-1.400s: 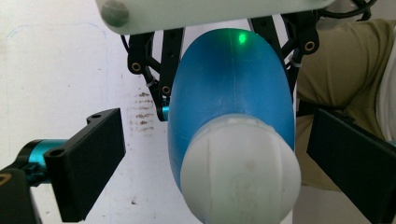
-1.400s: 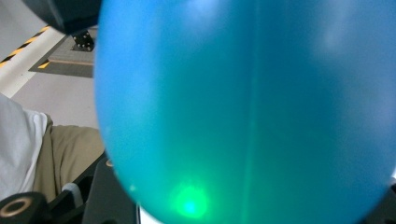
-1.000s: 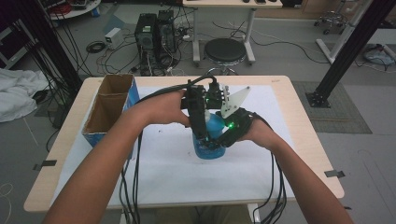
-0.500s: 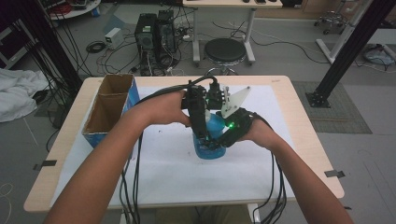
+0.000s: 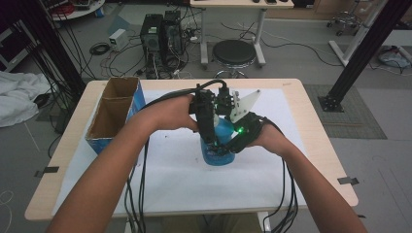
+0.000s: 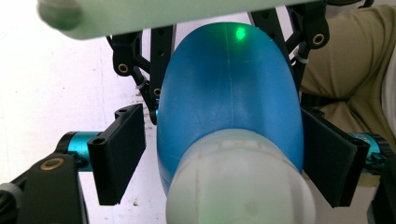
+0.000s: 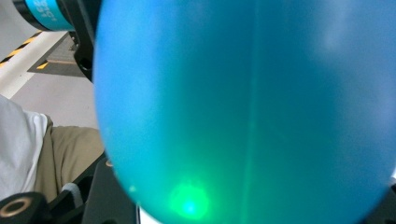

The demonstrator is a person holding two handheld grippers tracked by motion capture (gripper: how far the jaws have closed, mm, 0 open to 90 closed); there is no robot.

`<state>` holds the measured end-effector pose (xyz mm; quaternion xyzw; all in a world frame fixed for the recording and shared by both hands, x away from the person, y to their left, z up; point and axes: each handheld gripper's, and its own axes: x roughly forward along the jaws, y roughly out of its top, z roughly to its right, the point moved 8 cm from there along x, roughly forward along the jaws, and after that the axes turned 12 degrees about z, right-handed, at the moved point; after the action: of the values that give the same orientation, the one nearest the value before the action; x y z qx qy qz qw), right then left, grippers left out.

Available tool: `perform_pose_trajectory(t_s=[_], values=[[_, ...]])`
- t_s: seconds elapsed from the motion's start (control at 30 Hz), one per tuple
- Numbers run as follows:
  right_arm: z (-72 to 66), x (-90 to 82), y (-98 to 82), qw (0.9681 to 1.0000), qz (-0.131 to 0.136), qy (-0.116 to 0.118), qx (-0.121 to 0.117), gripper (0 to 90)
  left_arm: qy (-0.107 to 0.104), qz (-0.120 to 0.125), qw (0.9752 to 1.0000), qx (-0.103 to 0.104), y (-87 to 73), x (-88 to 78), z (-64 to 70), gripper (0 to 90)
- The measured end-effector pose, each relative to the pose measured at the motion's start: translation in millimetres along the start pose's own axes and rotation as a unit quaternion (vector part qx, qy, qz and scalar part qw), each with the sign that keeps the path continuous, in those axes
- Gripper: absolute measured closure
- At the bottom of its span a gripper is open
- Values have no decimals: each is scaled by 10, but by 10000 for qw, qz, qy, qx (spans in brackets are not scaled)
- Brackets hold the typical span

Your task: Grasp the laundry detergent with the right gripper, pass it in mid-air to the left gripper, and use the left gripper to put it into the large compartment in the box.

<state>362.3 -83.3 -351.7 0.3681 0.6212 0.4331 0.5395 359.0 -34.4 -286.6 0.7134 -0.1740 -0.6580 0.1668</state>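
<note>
Blue bottle (image 5: 219, 145) standing upright near the middle of the tabletop (image 5: 296, 104), on the white sheet (image 5: 184, 174) covering most of it. Left claw (image 5: 210, 138) brought down over the bottle from above, jaws parted to either side of the blue body: in the left gripper view the bottle (image 6: 229, 102) sits between the two black pads, the right pad against its side, the left pad just beside it with a sliver of gap, white cap (image 6: 238, 182) close to the lens. Not closed on it, then, but narrow around it. Right claw (image 5: 232, 144) pressed in at the bottle's right side, green light glowing on the plastic; in the right gripper view the blue wall (image 7: 247, 107) too near to show the jaws, so cannot tell whether parted or gripping. Open cardboard box (image 5: 112, 112) at the left edge of the tabletop, well apart from the bottle. Black cables (image 5: 136, 194) trailing toward the near edge.
</note>
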Motion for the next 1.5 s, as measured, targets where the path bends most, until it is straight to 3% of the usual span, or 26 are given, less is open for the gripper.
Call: perform_pose_trajectory(t_s=[0.8,1.07,1.37,1.47,1.5], values=[[3,3,-3,10000,-14,-8,-26,441,6,-51,9998,187,7,7,25,371],[15,-3,-15,10000,-35,-38,-41,441,72,-98,9997,220,7,18,21,378],[-12,-10,10,10000,19,-5,-46,436,9,-40,9998,199,35,-18,47,380],[-23,-21,30,9999,59,74,99,390,-63,23,9999,143,68,-51,55,381],[-14,-32,39,9999,81,-3,122,302,-73,-12,9998,168,72,-59,64,381]])
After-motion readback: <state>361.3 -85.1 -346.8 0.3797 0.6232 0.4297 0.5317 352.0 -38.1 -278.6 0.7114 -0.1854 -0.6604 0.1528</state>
